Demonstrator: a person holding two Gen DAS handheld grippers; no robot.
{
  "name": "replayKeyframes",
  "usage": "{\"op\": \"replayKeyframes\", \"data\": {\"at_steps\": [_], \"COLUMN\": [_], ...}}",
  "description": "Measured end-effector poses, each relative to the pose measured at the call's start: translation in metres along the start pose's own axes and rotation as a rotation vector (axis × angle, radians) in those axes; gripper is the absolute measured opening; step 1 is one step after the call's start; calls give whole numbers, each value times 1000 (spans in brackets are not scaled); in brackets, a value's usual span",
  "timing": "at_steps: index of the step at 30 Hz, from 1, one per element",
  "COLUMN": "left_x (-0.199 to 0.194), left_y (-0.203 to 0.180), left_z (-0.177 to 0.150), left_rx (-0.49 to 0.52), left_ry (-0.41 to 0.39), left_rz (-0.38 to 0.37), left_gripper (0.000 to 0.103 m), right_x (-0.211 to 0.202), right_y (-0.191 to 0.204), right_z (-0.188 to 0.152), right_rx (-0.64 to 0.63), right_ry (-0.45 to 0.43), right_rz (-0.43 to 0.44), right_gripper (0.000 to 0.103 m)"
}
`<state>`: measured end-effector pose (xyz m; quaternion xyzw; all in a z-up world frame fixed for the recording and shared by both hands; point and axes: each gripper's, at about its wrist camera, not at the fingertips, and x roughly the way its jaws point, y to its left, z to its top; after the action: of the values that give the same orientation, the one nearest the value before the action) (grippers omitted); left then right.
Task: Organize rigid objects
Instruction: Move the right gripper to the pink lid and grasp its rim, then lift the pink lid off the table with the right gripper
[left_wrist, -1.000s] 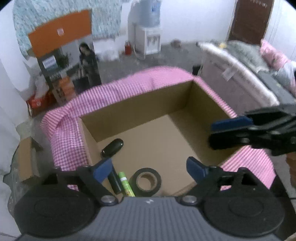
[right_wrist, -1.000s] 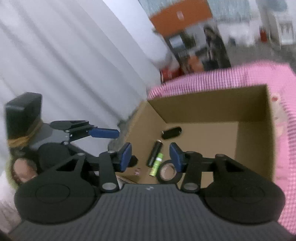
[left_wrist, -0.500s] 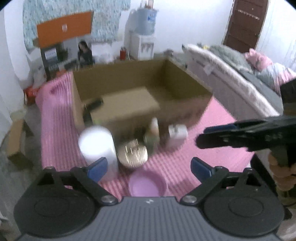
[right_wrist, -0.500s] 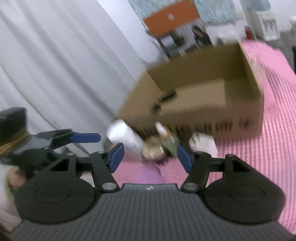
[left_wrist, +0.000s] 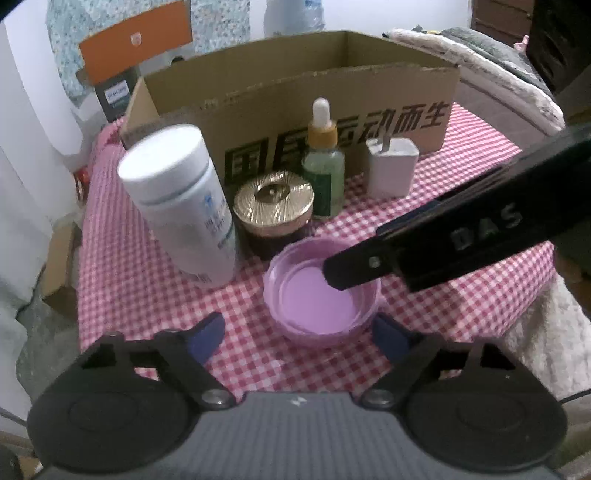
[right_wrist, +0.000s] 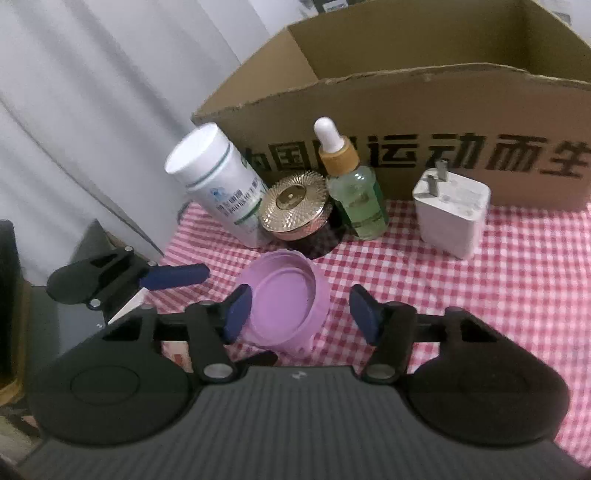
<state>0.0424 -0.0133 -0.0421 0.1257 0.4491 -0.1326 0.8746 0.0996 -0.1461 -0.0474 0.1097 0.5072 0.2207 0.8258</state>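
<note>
Both claws have dropped from over the cardboard box (right_wrist: 424, 92) to the near worktop. Right claw (right_wrist: 299, 310), narrowing, brackets the purple lid (right_wrist: 284, 295), ungripped; left claw (left_wrist: 299, 332) wide, closing, empty. Next pick beginning.

The box's (left_wrist: 295, 92) inside is hidden by its front wall. The printed characters are partly covered by the dropper bottle (right_wrist: 354, 192). The purple lid's (left_wrist: 325, 295) rim is crossed by the right claw (left_wrist: 461, 236), itself cut off at the edge.
</note>
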Motion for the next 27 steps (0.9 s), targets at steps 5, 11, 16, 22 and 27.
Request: {"op": "replayKeyframes", "data": {"at_steps": [5,11,16,22,27], "left_x": [11,11,10,16,18], "left_y": [0,-17,-38,-48,-48], "left_z": [0,8,12,16,19], "left_rx": [-16,-12,31,56,40], "left_ry": [-3,-12,-14,-4,-2], "left_rz": [-40,-84,-123,-104,-101], "left_gripper": [70,68,69,76,77], "right_x": [17,11,-10,-16,-17], "right_y": [7,1,-14,-19,-19], "right_z": [4,2,-9,-14,-14], "right_rx": [-40,-54,-20,-13,-24], "right_ry": [39,41,43,38,29], "right_rz": [-23,-59,-92,-94,-98], "right_gripper": [27,20,20,20,20]}}
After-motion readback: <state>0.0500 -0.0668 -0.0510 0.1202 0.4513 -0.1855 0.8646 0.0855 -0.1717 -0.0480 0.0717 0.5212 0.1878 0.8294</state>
